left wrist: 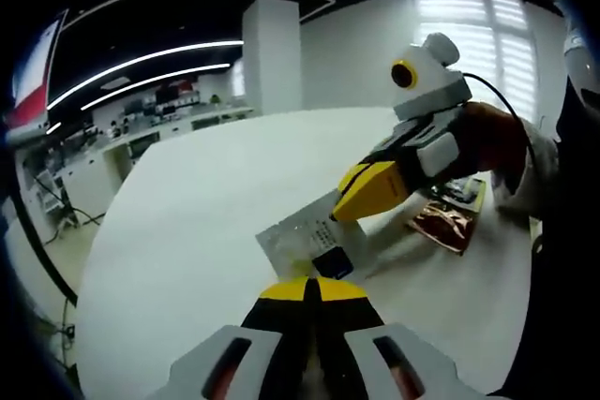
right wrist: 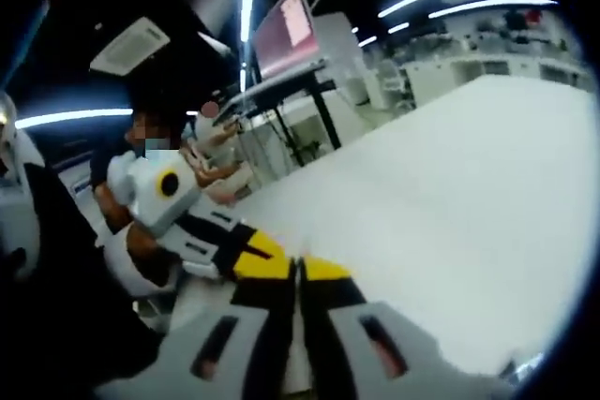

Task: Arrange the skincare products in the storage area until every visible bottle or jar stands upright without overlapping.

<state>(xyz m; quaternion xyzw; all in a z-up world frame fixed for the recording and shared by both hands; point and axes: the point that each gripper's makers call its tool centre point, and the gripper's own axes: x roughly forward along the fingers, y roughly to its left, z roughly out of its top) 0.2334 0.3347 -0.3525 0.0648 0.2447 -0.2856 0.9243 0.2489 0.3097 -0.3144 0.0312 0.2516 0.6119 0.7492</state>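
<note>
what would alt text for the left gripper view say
Two yellow-tipped claws meet over a white table: the left claw, jaws together, rises from the bottom, and the right claw reaches in from the right to a clear rectangular item with a dark cap. A shiny copper-brown packet lies behind them.

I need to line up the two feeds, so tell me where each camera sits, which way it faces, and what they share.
Left gripper view: rides on the left claw, looking along its shut jaws across the white table at a pale flat packet that the right claw touches; a gloved hand holds that claw.
Right gripper view: rides on the right claw, jaws together, facing over the table toward a monitor; the left claw enters from the left.
Shared: the white table and both claws.
</note>
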